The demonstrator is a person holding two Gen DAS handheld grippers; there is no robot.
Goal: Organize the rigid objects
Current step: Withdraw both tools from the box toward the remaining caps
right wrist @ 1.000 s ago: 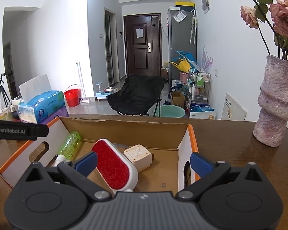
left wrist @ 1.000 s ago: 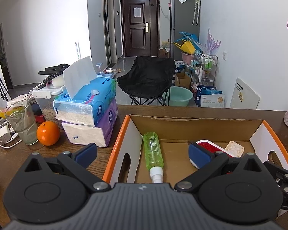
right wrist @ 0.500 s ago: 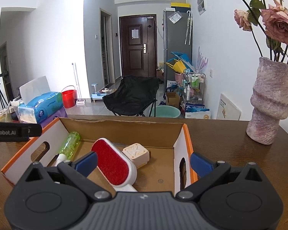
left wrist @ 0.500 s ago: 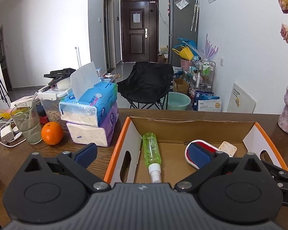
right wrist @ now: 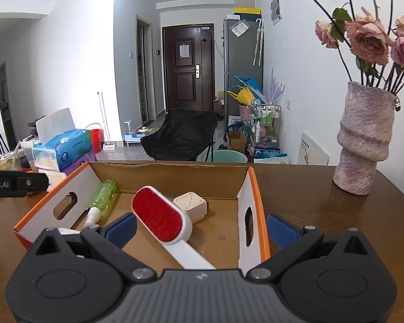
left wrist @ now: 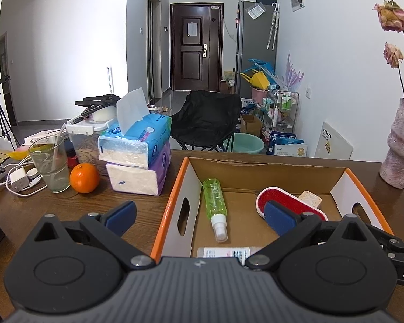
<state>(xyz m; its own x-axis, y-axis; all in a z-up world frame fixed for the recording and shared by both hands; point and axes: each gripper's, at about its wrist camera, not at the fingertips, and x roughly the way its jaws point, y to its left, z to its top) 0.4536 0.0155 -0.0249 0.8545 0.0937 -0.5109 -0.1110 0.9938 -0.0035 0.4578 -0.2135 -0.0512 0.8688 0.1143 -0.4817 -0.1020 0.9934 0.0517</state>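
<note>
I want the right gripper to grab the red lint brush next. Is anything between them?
Nothing visible does. The open right gripper faces the red-faced white lint brush lying uncovered in the orange-edged cardboard box.

Bottle (left wrist: 215, 199) lies left of brush (left wrist: 280, 203) inside box (left wrist: 264, 173).

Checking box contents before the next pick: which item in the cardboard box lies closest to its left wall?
The green spray bottle, lying on its side along the left wall; the red lint brush and beige cube sit toward the right.
</note>
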